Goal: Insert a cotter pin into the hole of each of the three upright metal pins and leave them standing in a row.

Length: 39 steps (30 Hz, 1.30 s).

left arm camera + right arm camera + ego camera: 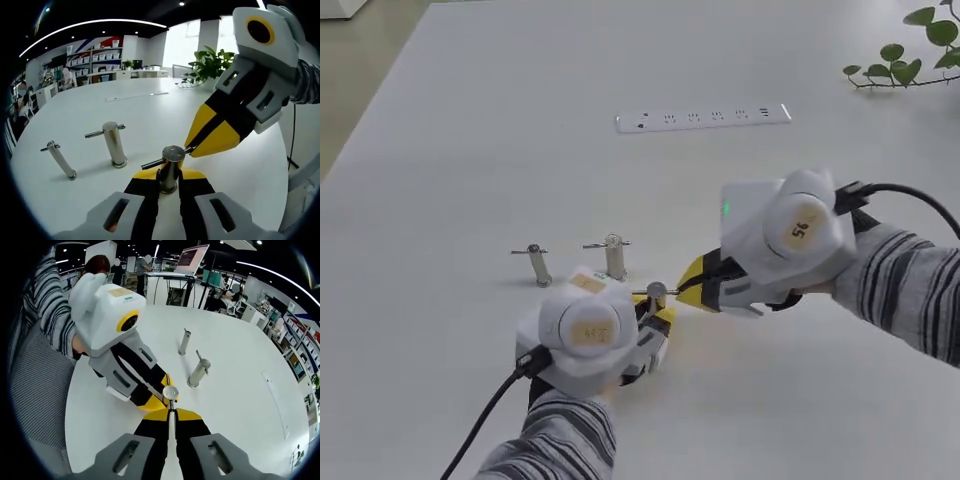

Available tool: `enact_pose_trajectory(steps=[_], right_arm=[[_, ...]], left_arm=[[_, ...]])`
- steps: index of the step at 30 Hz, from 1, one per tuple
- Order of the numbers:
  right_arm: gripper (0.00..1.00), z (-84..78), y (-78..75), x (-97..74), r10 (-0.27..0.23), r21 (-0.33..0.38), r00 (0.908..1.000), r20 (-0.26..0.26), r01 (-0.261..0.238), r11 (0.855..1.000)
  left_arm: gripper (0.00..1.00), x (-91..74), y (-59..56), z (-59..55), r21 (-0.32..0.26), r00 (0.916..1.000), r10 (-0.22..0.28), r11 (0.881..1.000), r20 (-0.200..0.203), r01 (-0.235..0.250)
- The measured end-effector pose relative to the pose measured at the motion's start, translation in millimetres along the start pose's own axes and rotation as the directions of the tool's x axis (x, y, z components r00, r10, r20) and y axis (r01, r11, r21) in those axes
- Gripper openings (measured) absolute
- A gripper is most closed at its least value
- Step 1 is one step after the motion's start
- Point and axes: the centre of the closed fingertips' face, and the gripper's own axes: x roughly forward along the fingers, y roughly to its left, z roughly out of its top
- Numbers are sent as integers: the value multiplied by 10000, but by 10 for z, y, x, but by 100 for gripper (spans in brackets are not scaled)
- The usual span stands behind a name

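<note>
**Insertion at the third pin.** The right gripper (171, 415) has its jaws closed on one end of a cotter pin (171, 404). The cotter pin runs straight forward along the jaws' own line into the head of the near metal pin (170, 391).

The left gripper (169, 176) clamps the lower shaft of this near metal pin (170, 162) and holds it upright on the white table (150, 112). In the left gripper view the cotter pin (152, 163) lies level, crosswise to the upright's vertical long axis. Its free end projects from the side of the head away from the right gripper (192, 147), so it appears to be through the hole.

The coming move turns on this crossing: any further travel should follow the cotter pin's own line, from the right gripper toward the left side. The right gripper is the one in contact with it.

Further out stand the middle metal pin (614, 257) and the far metal pin (537, 264), each with a cotter pin across its head. The far one leans slightly. With the held pin they form a rough row.

A power strip (703, 117) and a plant (910, 55) lie well apart.
</note>
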Motion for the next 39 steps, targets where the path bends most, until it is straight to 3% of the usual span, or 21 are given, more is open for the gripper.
enact_pose_trajectory(steps=[18, 24, 32, 39], right_arm=[[0, 43, -15, 25, -62, -491, 10000, 70, 65, 9988], [0, 37, -9, 33, -51, -445, 10000, 3, 51, 9990], [9, 74, -22, 24, -55, 447, 9995, 298, 41, 9990], [15, 111, -17, 94, 200, 1634, 9983, 547, -287, 9861]], left_arm=[[12, -8, -2, -7, -451, 9999, 69, 9990, -126, -74], [19, -20, -10, -37, -417, 9996, -46, 9991, -289, 33], [33, -157, 23, -29, -32, 9993, 8, 10000, -374, -9], [44, -289, 55, 0, 127, 9995, -71, 9999, -319, 75]])
